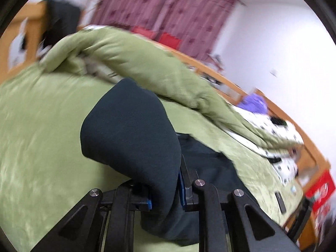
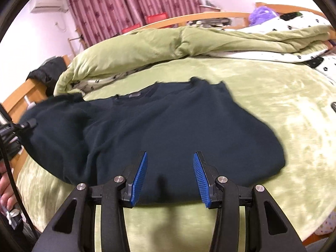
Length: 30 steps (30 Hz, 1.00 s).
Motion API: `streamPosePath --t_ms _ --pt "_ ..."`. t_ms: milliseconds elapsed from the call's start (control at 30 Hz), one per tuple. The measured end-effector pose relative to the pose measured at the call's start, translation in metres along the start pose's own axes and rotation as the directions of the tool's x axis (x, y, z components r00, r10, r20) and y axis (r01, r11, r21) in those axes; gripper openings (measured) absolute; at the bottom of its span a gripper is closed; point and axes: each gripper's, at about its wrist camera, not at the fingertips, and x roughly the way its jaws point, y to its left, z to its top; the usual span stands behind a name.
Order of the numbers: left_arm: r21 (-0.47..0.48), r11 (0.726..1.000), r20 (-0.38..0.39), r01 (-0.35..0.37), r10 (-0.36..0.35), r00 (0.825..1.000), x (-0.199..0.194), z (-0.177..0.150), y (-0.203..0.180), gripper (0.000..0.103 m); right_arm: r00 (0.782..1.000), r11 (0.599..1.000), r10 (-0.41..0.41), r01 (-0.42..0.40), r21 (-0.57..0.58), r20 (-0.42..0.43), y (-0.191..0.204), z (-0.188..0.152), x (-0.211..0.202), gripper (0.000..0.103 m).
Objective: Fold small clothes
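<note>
A dark navy sweater [image 2: 163, 117] lies spread on the green bedspread [image 2: 273, 105], collar toward the far side. My right gripper [image 2: 170, 154] hovers open over its near hem, blue pads [image 2: 140, 174] wide apart with nothing pinched between them. At the left edge of the right wrist view, my left gripper [image 2: 28, 124] grips the sweater's left part, which is raised off the bed. In the left wrist view the left gripper [image 1: 166, 191] is shut on a fold of the sweater [image 1: 130, 130], which bulges up over its fingers and hides their tips.
A rolled green quilt [image 2: 168, 44] with a white dotted lining [image 2: 294, 23] lies along the far side of the bed. A wooden bed frame [image 2: 189, 20], a purple plush [image 2: 262, 13], maroon curtains [image 2: 130, 2], a black phone [image 1: 280, 201] and a red box [image 1: 321, 191] are around. A hand [image 2: 5, 189] shows at the left.
</note>
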Motion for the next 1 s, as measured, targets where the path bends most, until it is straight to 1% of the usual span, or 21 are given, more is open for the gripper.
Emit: streamPosePath --t_ms 67,100,133,167,267,300,367,433,467,500,533,567,600,633,667,700,733,767,833,900,1000 --pt "0.054 0.998 -0.007 0.025 -0.025 1.0 0.006 0.002 -0.028 0.016 1.0 0.999 -0.018 0.017 0.027 0.013 -0.014 0.008 -0.013 0.045" --pt "0.083 0.995 -0.024 0.054 -0.052 0.998 0.012 0.0 -0.049 0.016 0.999 0.999 -0.024 0.023 0.03 0.025 -0.022 0.011 -0.021 0.045" --pt "0.098 0.993 -0.041 0.072 -0.069 0.997 0.018 -0.002 -0.061 0.016 0.999 0.999 -0.034 0.033 0.027 0.035 -0.028 0.014 -0.028 0.045" --pt "0.113 0.989 -0.064 0.099 -0.092 0.994 0.028 -0.006 -0.078 0.016 0.998 0.999 -0.049 0.048 0.016 0.044 -0.034 0.016 -0.034 0.045" --pt "0.138 0.979 -0.121 0.147 -0.131 0.984 0.047 -0.028 -0.109 0.016 0.992 0.993 -0.115 0.117 -0.034 0.061 -0.052 0.017 -0.052 0.045" --pt "0.145 0.976 -0.152 0.163 -0.14 0.978 0.058 -0.039 -0.12 0.016 0.989 0.989 -0.137 0.139 -0.043 0.063 -0.061 0.016 -0.059 0.045" --pt "0.154 0.971 -0.208 0.182 -0.148 0.967 0.076 -0.059 -0.133 0.016 0.987 0.987 -0.153 0.156 -0.041 0.057 -0.074 0.013 -0.066 0.045" --pt "0.157 0.967 -0.279 0.202 -0.153 0.948 0.096 -0.082 -0.144 0.016 0.985 0.985 -0.167 0.169 -0.031 0.044 -0.088 0.009 -0.072 0.045" --pt "0.154 0.966 -0.328 0.205 -0.146 0.933 0.107 -0.093 -0.148 0.017 0.984 0.984 -0.174 0.175 -0.027 0.039 -0.093 0.007 -0.074 0.045" --pt "0.155 0.967 -0.354 0.202 -0.137 0.925 0.112 -0.102 -0.149 0.017 0.983 0.984 -0.178 0.179 -0.027 0.037 -0.096 0.005 -0.075 0.045" --pt "0.16 0.966 -0.364 0.201 -0.132 0.922 0.114 -0.107 -0.15 0.018 0.983 0.983 -0.181 0.182 -0.027 0.034 -0.098 0.004 -0.076 0.045" --pt "0.175 0.962 -0.371 0.212 -0.135 0.919 0.114 -0.112 -0.151 0.022 0.983 0.983 -0.18 0.181 -0.029 0.031 -0.099 0.003 -0.076 0.045" --pt "0.183 0.959 -0.369 0.217 -0.137 0.919 0.112 -0.114 -0.153 0.025 0.984 0.984 -0.177 0.178 -0.032 0.029 -0.099 0.002 -0.076 0.045" --pt "0.191 0.953 -0.368 0.237 -0.154 0.917 0.108 -0.111 -0.153 0.034 0.985 0.984 -0.172 0.173 -0.035 0.029 -0.097 0.002 -0.075 0.045" --pt "0.189 0.946 -0.372 0.264 -0.179 0.911 0.101 -0.107 -0.149 0.041 0.986 0.986 -0.163 0.164 -0.038 0.028 -0.095 0.003 -0.073 0.045" --pt "0.179 0.942 -0.372 0.284 -0.202 0.906 0.095 -0.102 -0.147 0.043 0.99 0.989 -0.142 0.143 -0.042 0.025 -0.091 0.005 -0.071 0.046" --pt "0.171 0.939 -0.368 0.298 -0.22 0.903 0.089 -0.097 -0.141 0.049 0.992 0.991 -0.123 0.124 -0.047 0.025 -0.086 0.007 -0.07 0.048" --pt "0.165 0.936 -0.357 0.311 -0.237 0.903 0.084 -0.092 -0.139 0.056 0.994 0.993 -0.104 0.106 -0.05 0.031 -0.081 0.008 -0.069 0.052" --pt "0.174 0.935 -0.301 0.31 -0.249 0.921 0.064 -0.081 -0.124 0.061 0.997 0.996 -0.064 0.067 -0.054 0.053 -0.071 0.012 -0.069 0.058" --pt "0.192 0.944 -0.251 0.268 -0.216 0.944 0.046 -0.07 -0.103 0.061 0.997 0.998 -0.021 0.025 -0.055 0.074 -0.06 0.015 -0.068 0.066" --pt "0.182 0.962 -0.217 0.202 -0.161 0.963 0.032 -0.054 -0.069 0.061 0.993 0.997 0.06 -0.056 -0.045 0.097 -0.043 0.017 -0.064 0.071"
